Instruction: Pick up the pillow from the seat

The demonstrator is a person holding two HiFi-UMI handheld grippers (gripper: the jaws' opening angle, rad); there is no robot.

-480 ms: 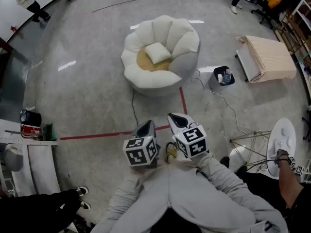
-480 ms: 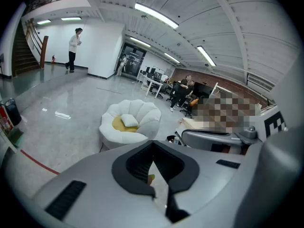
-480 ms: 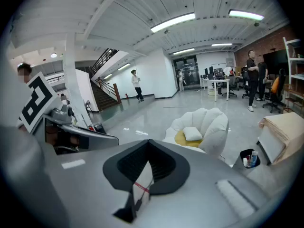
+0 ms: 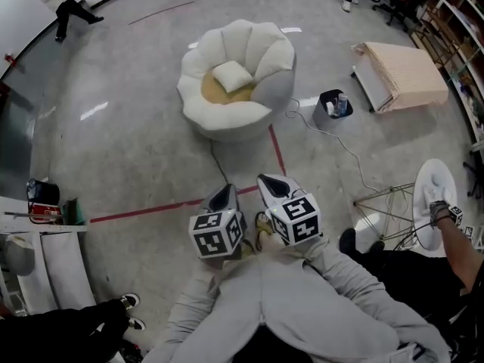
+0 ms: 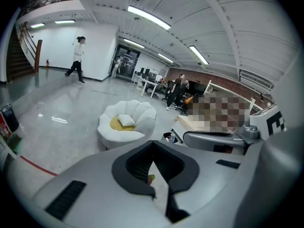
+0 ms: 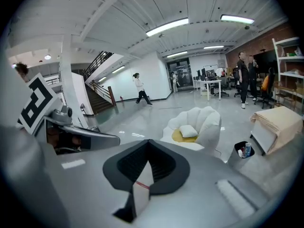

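White pillow (image 4: 232, 75) lies in the petal-shaped seat (image 4: 227, 116), well ahead of left tool (image 4: 224, 193) and right tool (image 4: 268, 181), both closed, empty; polished grey floor (image 4: 128, 153).

You stand on glossy grey concrete floor (image 4: 136, 150); a beige mattress (image 4: 404, 74) lies right of the dark bin (image 4: 331, 109), shelving (image 4: 463, 21) beyond.

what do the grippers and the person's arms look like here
The left gripper and right gripper have pale grey shells that taper to a point, with black ribbed pads inside. Each carries a white cube with black square markers. The arms are in light grey sleeves.
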